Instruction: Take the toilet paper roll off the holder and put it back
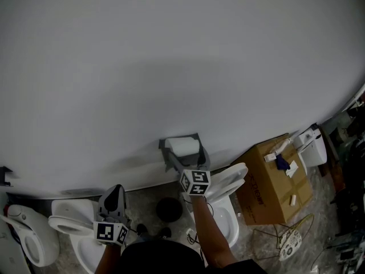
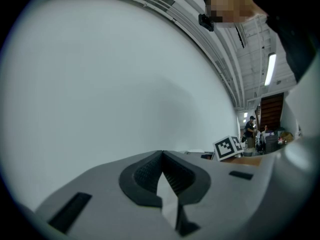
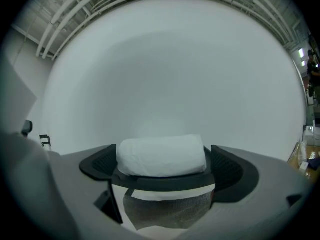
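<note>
Head view: right gripper's (image 3: 164, 157) tips merge with the grey holder (image 1: 167, 153) on the wall (image 1: 171, 56), so contact can't be read there; person cut off at the bottom edge, only forearms and a dark top show. Right gripper view: toilet paper roll (image 1: 185, 146) lies crosswise on the holder's dark bar between wide jaws, one pad against one end, thin gap at the other end, so no clear clamp; a loose embossed sheet hangs under the bar, lower edge cut off. Right arm reaches forward and up to the holder, marker cube facing the camera. Left gripper (image 2: 161, 174) is held low and well to the left of the holder, pointing up at the bare wall, jaws pressed together with nothing between. Cardboard box (image 1: 268, 187) at the right has print on its side, too small to read
</note>
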